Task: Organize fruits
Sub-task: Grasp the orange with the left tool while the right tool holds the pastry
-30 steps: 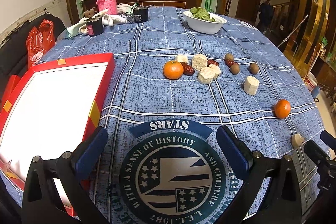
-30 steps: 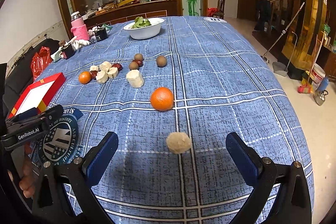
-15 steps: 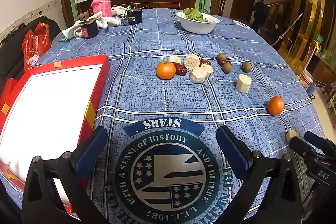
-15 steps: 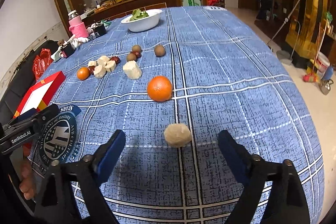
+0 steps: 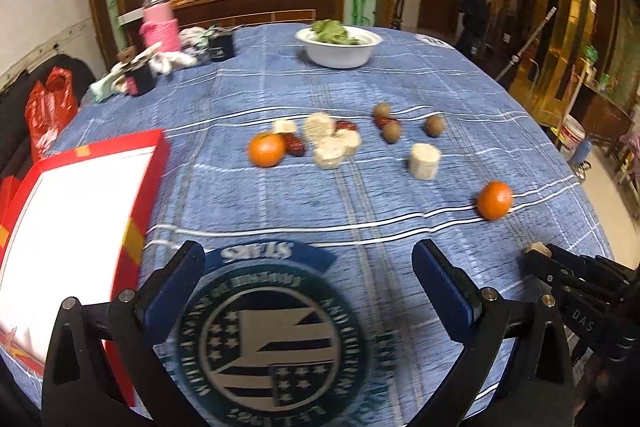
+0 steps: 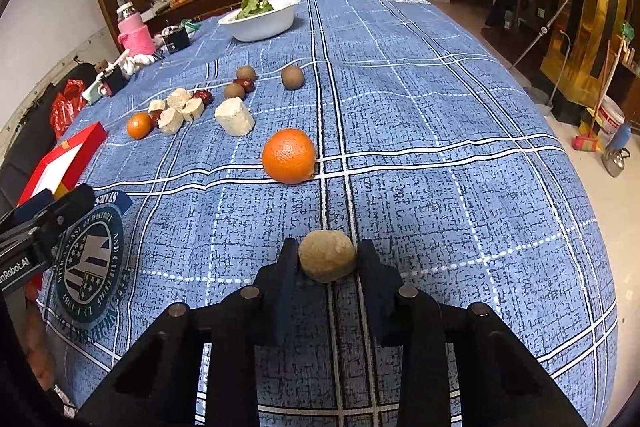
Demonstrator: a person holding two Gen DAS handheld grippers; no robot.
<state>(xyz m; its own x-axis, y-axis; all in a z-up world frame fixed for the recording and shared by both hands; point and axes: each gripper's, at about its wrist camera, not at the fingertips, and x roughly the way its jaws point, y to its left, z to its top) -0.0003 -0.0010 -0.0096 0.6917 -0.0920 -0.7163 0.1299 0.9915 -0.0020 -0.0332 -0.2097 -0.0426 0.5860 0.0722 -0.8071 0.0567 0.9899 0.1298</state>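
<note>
Left wrist view: shows the full open red box (image 5: 76,223) with white interior at left of frame; the right wrist view catches only its corner at the left edge. The round emblem on the blue tablecloth (image 5: 280,87) fills the lower centre. Frame somewhat blurred.

Right wrist view: shows the tan lump (image 6: 327,255) at lower centre, whole; in the left wrist view only a sliver of it peeks out at the lower right, past dark fingers.

Shared items, mid-frame: near orange (image 6: 289,155), far orange (image 6: 139,125), pale cut chunks (image 6: 235,116), red dates (image 6: 203,95), brown round fruits (image 6: 292,77), white bowl of greens (image 6: 264,21).

Right gripper (image 6: 327,259): jaws closing, both pads against the sides of the tan lump, which sits on the cloth.

Left gripper (image 5: 308,291): jaws spread wide, nothing between them, above the emblem.
</note>
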